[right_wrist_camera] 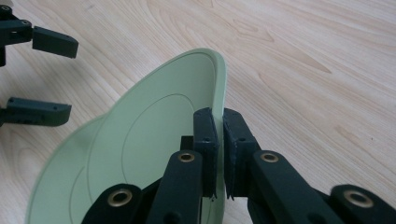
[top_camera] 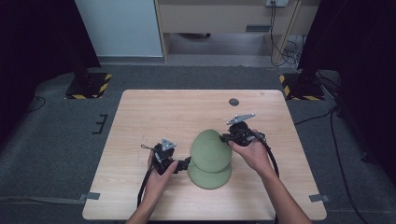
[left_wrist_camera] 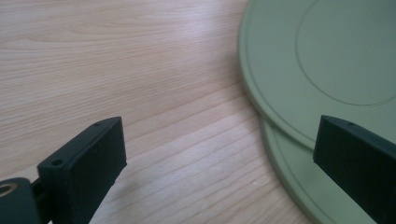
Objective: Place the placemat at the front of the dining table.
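Two pale green plates lie at the table's middle front. The lower plate (top_camera: 210, 179) (left_wrist_camera: 289, 177) rests flat on the wood. The upper plate (top_camera: 210, 148) (left_wrist_camera: 336, 56) (right_wrist_camera: 140, 144) is tilted, its right side lifted off the lower one. My right gripper (top_camera: 226, 138) (right_wrist_camera: 219, 128) is shut on that raised rim. At the plates' left edge my left gripper (top_camera: 186, 164) (left_wrist_camera: 219, 140) (right_wrist_camera: 46, 77) stands open close to the tabletop, with bare wood between its jaws and one jaw over the plates' rims.
The light wooden table (top_camera: 149, 112) has a small dark round spot (top_camera: 234, 101) near its far right. Bare wood lies left of and beyond the plates. Stands with yellow-black striped bases (top_camera: 88, 86) sit on the floor behind both far corners.
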A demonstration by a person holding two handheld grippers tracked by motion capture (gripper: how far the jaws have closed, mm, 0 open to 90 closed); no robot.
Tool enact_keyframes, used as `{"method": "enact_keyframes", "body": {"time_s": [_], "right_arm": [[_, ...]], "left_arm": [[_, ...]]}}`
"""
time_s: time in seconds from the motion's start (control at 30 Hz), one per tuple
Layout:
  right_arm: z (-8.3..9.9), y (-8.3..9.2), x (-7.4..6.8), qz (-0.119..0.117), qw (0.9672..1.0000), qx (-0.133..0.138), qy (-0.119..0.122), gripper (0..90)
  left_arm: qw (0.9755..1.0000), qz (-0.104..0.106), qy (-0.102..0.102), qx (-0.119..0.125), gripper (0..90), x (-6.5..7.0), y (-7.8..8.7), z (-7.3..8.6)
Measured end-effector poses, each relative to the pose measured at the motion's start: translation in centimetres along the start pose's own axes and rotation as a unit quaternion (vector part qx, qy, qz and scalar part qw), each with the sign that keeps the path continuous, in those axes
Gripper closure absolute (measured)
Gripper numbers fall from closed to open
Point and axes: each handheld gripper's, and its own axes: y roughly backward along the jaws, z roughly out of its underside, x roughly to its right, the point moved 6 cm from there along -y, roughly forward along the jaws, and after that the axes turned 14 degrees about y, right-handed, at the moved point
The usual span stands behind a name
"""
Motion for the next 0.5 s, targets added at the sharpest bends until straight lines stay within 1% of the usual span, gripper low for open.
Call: {"method": "enact_keyframes", "body": {"time_s": [0.1,0.17,0.23,0.3,0.33,0.4,0.5], "right_arm": [[-0.3,0.4,0.0,-0.007,0.9999,0.010,-0.004,85.7],[-0.7,0.9,-0.1,-0.013,0.9996,0.021,-0.013,85.7],[-1.0,1.2,-0.1,-0.014,0.9995,0.025,-0.012,85.7],[-1.3,1.5,-0.1,-0.015,0.9994,0.029,-0.011,85.7],[-1.5,1.6,0.0,-0.016,0.9993,0.031,-0.013,85.8],[-1.7,1.8,0.1,-0.016,0.9992,0.035,-0.015,85.7],[-2.0,2.1,0.3,-0.013,0.9991,0.037,-0.017,85.8]], "left_arm": [[0.9999,-0.011,0.008,0.005,1.9,-1.0,0.4,-0.3],[0.9996,-0.018,0.018,0.014,1.9,-1.8,0.7,-0.6],[0.9992,-0.024,0.026,0.018,2.0,-2.5,0.9,-0.7],[0.9989,-0.032,0.032,0.016,2.2,-3.2,1.0,-0.7],[0.9988,-0.035,0.030,0.015,2.2,-3.5,1.0,-0.7],[0.9986,-0.041,0.033,0.009,2.3,-3.9,1.0,-0.6],[0.9981,-0.046,0.039,0.008,2.3,-4.3,1.0,-0.6]]}}
